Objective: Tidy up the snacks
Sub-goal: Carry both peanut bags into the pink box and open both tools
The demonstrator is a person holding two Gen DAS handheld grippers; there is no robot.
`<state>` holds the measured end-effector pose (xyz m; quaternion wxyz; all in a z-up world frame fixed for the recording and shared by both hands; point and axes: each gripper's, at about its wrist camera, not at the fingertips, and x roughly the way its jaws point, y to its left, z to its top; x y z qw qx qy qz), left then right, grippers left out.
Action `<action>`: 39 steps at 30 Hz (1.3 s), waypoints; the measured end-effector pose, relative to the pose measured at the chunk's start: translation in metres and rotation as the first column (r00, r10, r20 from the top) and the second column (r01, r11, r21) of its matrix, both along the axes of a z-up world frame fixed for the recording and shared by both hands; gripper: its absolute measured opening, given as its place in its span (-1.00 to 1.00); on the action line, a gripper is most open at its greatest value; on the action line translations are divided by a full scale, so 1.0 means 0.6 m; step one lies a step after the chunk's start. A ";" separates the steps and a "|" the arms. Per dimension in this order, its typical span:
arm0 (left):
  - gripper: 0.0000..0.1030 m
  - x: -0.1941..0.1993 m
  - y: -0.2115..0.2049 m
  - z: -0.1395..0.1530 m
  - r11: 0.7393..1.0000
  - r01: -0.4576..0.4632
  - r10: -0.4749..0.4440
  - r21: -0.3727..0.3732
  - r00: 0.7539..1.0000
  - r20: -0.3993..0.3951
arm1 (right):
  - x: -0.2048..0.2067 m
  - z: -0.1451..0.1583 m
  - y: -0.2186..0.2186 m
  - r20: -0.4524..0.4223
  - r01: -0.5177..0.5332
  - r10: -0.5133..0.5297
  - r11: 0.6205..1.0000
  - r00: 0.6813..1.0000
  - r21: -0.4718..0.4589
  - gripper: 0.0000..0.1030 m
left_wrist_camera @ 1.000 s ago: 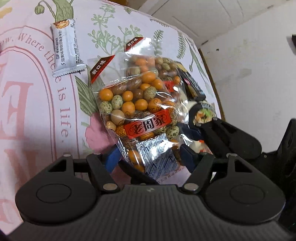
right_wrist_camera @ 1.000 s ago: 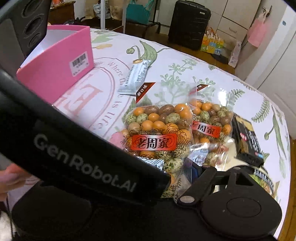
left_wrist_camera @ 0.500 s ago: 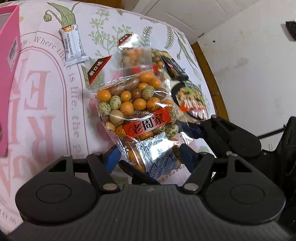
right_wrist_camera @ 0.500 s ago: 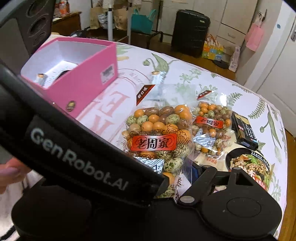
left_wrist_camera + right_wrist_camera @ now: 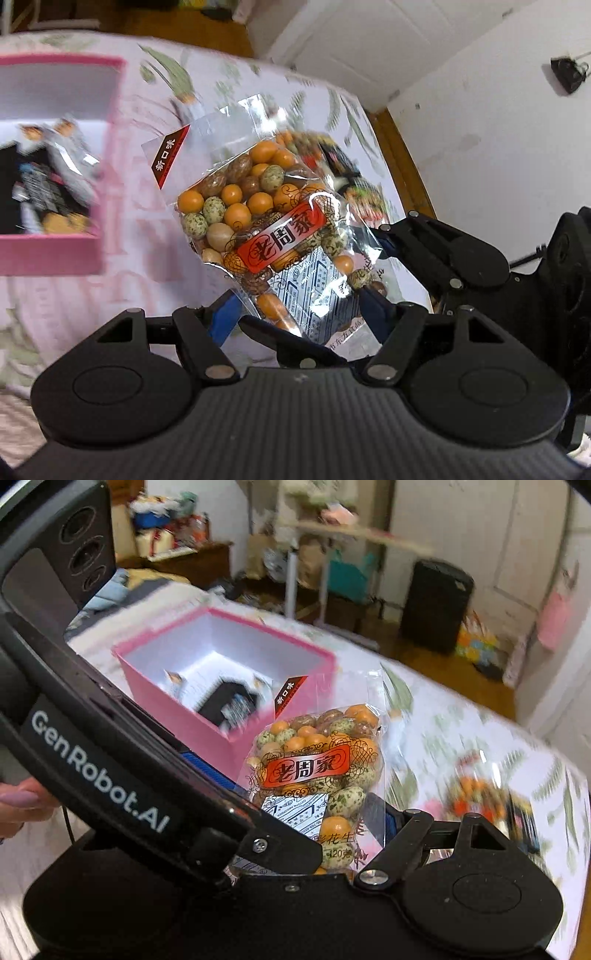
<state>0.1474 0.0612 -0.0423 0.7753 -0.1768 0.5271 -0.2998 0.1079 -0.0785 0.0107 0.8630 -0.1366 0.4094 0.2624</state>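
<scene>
Left gripper clamped on peanut bag, held aloft beside pink box. Right gripper: grip unclear. Right wrist only: suitcase. Left wrist only: door.

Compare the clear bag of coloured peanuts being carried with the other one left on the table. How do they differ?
The clear bag of orange and speckled peanuts is held upright in the air, near the open pink cardboard box; the second peanut bag lies flat on the floral tablecloth, far from the box. The held one looks sharp, the other blurred. Both show orange nuts and red labels.
</scene>
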 end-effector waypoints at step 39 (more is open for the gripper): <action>0.40 0.060 0.262 0.000 0.867 -0.461 0.428 0.189 0.883 0.190 | 0.115 -0.014 0.177 0.026 -0.099 0.097 0.992 0.995 0.077 0.49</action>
